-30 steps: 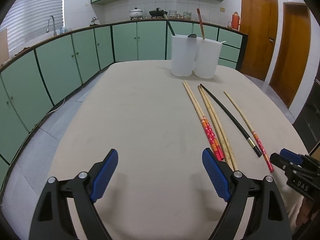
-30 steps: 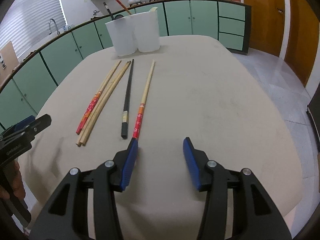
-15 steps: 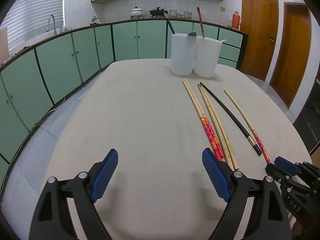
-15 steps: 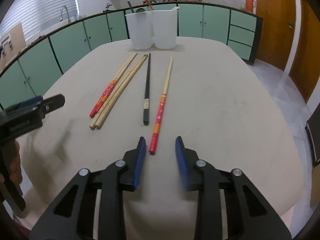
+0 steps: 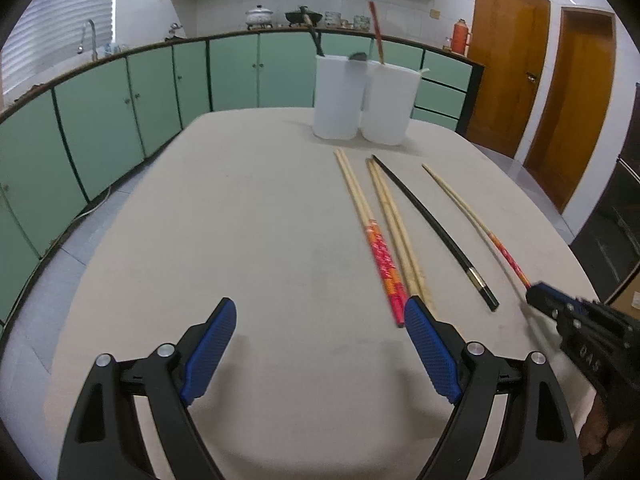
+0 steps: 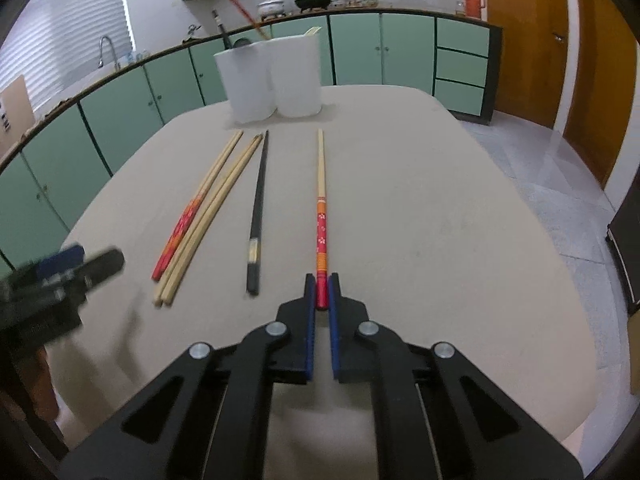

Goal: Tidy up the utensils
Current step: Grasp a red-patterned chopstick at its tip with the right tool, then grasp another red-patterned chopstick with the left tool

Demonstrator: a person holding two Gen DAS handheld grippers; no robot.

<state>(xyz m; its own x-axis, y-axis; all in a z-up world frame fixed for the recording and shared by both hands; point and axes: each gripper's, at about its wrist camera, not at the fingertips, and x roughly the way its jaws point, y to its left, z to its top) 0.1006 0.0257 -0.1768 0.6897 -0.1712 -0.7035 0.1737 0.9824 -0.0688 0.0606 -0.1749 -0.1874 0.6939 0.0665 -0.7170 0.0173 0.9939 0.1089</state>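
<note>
Two white tubs (image 6: pixel 276 80) up top on the desk (image 6: pixel 440 220) hold some utensils. Right claw (image 6: pixel 322 292), open before, now clamps the red-handled chopstick (image 6: pixel 321 216); left claw (image 5: pixel 320 344) stays apart.

Red-orange flowered chopstick (image 6: pixel 321 236), black chopstick (image 6: pixel 258 204), 2 white containers (image 6: pixel 276 78), beige table (image 6: pixel 420 216)

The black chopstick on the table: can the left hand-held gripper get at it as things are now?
Probably yes. The left hand-held gripper is open and empty, and the black chopstick lies alone with bare table beside it, nothing covering it.
</note>
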